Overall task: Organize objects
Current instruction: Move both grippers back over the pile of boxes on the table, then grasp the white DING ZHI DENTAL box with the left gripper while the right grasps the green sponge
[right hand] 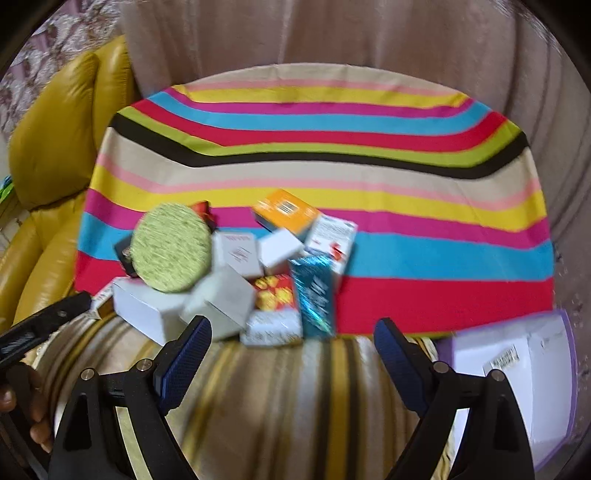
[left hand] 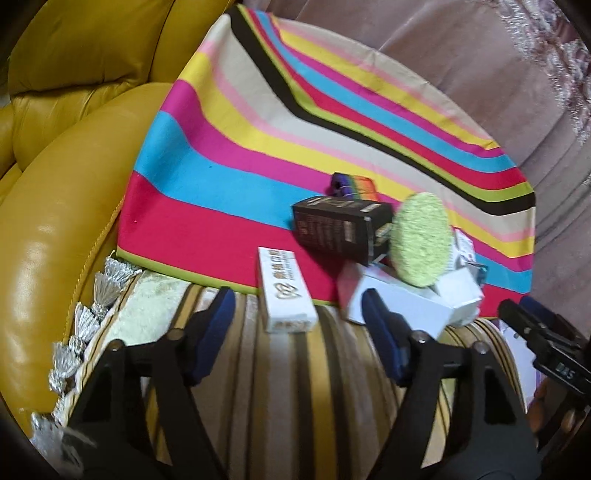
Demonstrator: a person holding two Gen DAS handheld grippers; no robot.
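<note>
A pile of small boxes lies on the near edge of a striped cloth. In the left wrist view I see a long white box, a black box, a round green pad and white boxes. In the right wrist view the green pad leans on white boxes, with a teal box, an orange box and a red-yellow box. My left gripper is open and empty just short of the long white box. My right gripper is open and empty in front of the pile.
A yellow leather armchair stands to the left. A brown-striped cover lies under both grippers. A white sheet in a purple folder lies at the right. Pink curtain fabric hangs behind.
</note>
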